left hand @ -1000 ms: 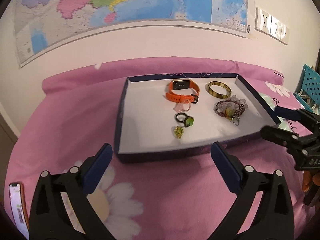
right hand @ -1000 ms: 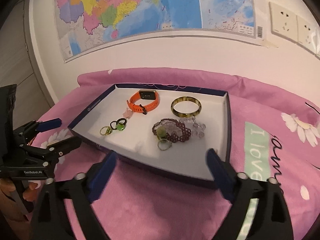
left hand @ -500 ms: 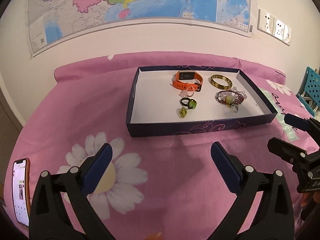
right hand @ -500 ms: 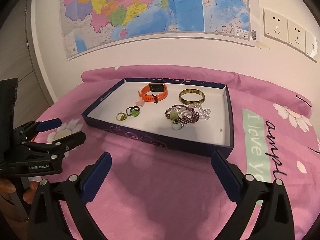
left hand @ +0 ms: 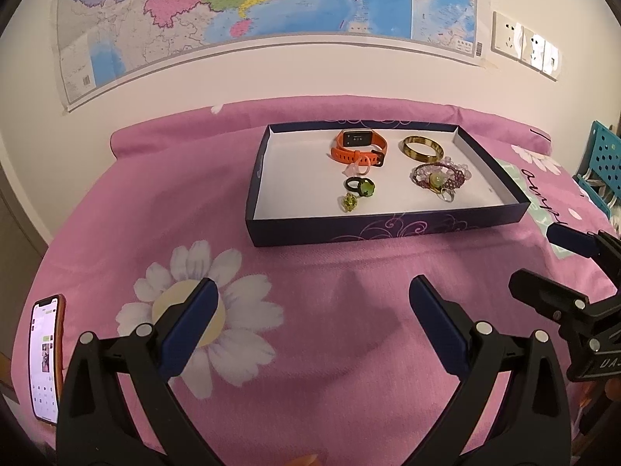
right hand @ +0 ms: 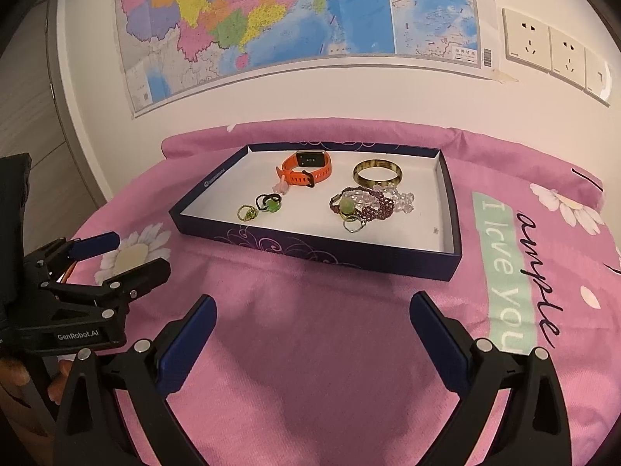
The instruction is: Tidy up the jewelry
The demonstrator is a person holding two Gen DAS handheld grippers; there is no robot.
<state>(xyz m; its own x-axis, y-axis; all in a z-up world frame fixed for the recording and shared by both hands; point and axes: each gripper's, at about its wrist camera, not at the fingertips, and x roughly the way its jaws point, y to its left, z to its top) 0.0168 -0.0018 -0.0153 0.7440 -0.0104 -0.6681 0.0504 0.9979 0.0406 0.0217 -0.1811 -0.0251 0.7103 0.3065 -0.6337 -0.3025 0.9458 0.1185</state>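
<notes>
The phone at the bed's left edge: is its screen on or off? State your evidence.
On. The phone lies face up on the pink bedspread, and its screen glows white with small icons and pictures visible.

We look from each gripper's wrist, forward along its two fingers, slightly downward over the pink bedspread (left hand: pixel 318 272) toward the wall map (left hand: pixel 271 4). From the left wrist we face the tray (left hand: pixel 388 229) nearly square-on; from the right wrist we see the same tray (right hand: pixel 310 248) at an angle, set leftward. Both views stand back from it, and each catches the other gripper at its edge: the right gripper (left hand: pixel 551 268) and the left gripper (right hand: pixel 124 256).
</notes>
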